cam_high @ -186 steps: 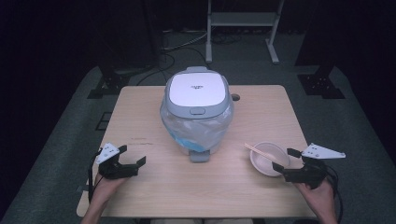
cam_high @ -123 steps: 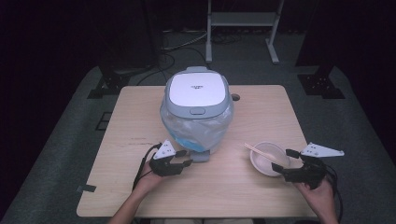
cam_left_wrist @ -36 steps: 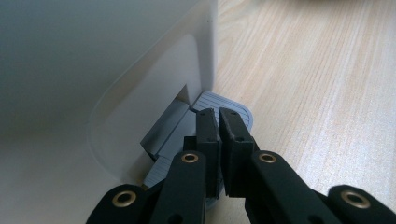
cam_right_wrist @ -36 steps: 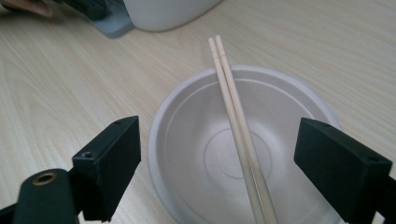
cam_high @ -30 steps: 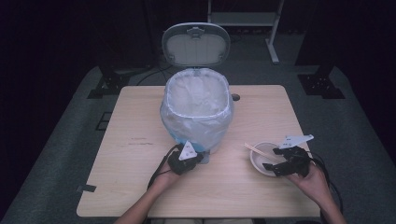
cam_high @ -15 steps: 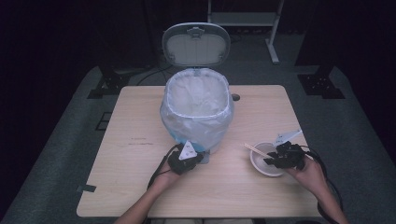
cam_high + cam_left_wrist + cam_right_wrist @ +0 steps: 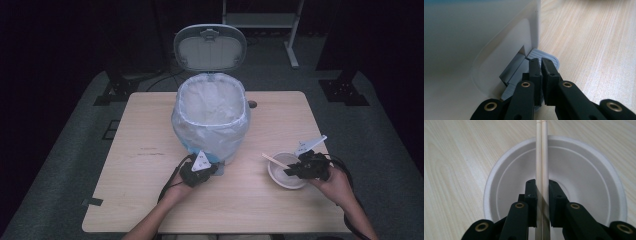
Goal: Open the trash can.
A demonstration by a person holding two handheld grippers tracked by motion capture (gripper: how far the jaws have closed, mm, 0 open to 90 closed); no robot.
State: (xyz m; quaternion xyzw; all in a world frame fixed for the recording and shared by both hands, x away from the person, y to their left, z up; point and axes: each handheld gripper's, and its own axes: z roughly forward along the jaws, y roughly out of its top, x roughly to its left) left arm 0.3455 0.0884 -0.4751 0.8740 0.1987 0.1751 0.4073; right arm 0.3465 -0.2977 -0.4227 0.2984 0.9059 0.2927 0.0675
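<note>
A grey pedal bin point(image 7: 210, 125) lined with a clear bag stands mid-table, its lid point(image 7: 210, 49) raised. My left gripper point(image 7: 214, 168) is shut with nothing between its jaws. Its tips point(image 7: 540, 60) rest on the bin's ribbed foot pedal point(image 7: 549, 56). A pair of wooden chopsticks point(image 7: 274, 161) lies across a white paper bowl point(image 7: 280, 182) at the right. My right gripper point(image 7: 291, 171) has just been closing. In the right gripper view it point(image 7: 541, 182) has the chopsticks point(image 7: 541, 150) between its pads over the bowl point(image 7: 586, 182), and the pads touch them.
The bin's white wall point(image 7: 474, 45) rises close on the left of the left gripper view. The wooden table point(image 7: 140, 150) has bare board left of the bin and along the front edge. Dark floor and a stand's legs point(image 7: 292, 55) lie behind.
The bin's lid went from down to up after my left gripper moved in to the pedal. My right gripper shifted left over the bowl and closed around the chopsticks.
</note>
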